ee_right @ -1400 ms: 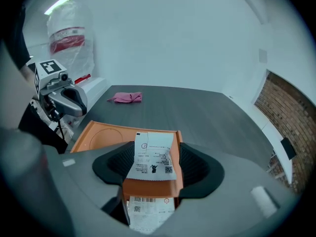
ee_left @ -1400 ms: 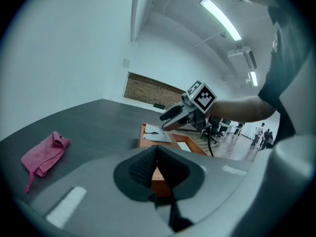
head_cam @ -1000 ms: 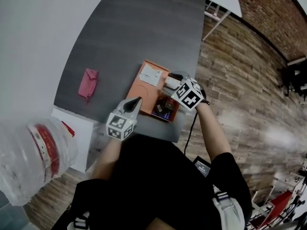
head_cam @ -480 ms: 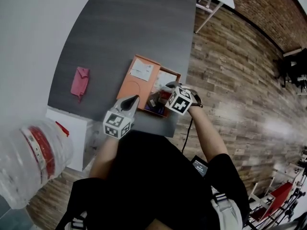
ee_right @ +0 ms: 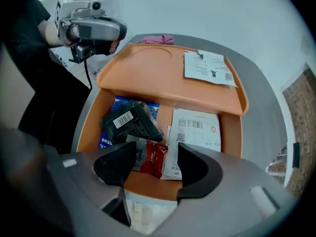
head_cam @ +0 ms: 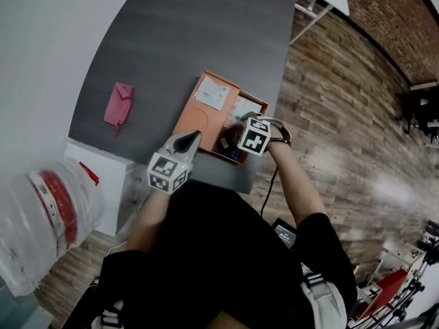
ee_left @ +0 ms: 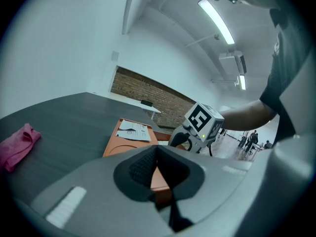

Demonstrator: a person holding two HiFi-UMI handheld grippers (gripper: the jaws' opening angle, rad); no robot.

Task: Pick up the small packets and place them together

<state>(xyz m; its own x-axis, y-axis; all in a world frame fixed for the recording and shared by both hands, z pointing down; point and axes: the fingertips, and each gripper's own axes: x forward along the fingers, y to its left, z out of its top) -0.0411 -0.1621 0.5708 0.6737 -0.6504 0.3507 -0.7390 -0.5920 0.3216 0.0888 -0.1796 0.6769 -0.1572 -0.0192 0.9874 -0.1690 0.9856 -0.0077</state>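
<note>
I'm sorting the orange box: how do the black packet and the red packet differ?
Colour: the black packet has a white barcode label; the red packet is red with a silvery end. Place: the black packet lies on a blue packet, farther back; the red packet lies by the near wall of the orange box, below the right gripper's open jaws. Both lie in the box, ungripped.

Head view: right gripper (head_cam: 244, 134) cube covers much of the orange box (head_cam: 206, 112) open half, packets there too small to sort. Clear plastic container (head_cam: 48, 225) is blurred and cut by the left edge. Right gripper view: red packet (ee_right: 154, 156) partly behind the jaws, blue packet (ee_right: 105, 141) mostly under black packet (ee_right: 129, 122), label print unreadable. Left gripper view: box interior hidden.
</note>
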